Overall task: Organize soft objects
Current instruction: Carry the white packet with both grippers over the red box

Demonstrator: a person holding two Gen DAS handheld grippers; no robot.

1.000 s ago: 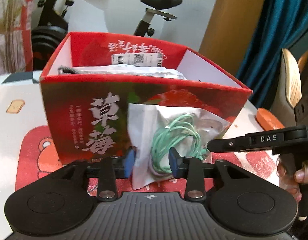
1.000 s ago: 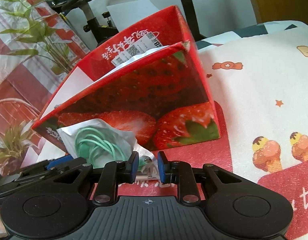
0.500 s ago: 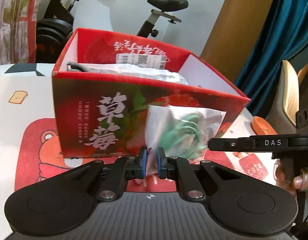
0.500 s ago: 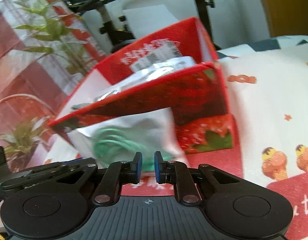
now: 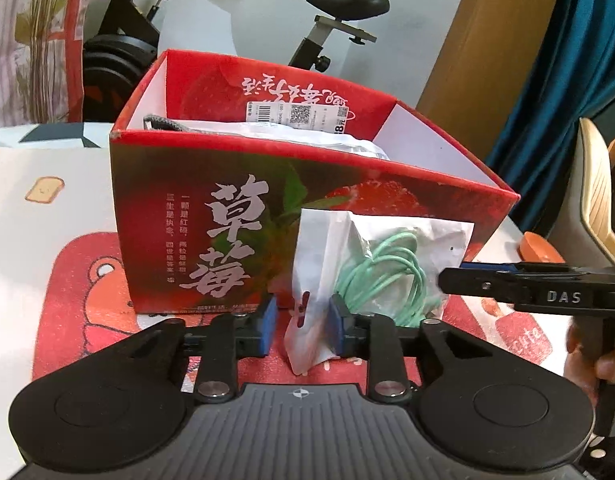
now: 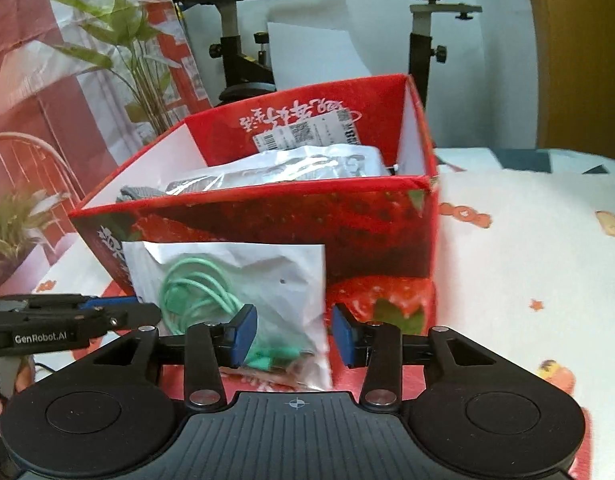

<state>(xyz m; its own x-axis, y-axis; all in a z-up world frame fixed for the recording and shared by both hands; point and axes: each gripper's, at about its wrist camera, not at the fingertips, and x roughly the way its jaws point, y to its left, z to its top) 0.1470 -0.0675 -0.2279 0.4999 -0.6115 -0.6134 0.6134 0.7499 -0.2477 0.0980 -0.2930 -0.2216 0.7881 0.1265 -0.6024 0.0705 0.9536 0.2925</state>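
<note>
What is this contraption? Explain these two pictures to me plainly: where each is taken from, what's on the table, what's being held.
There is no robot here. A person holds a pair of black hand-held tongs with blue pads in each hand, and each pair carries a camera looking along its fingers. One picture looks out from the left tongs, the other from the right tongs. Each pair also shows at the edge of the other's picture.

On the cartoon-printed tablecloth stands an open red cardboard box with strawberry pictures, with silvery plastic packets inside. In front of it is a white plastic pouch holding a coiled mint-green cable. Its two ends sit between the two pairs of tongs, but both sets of jaws are opening and neither clamps it.
</note>
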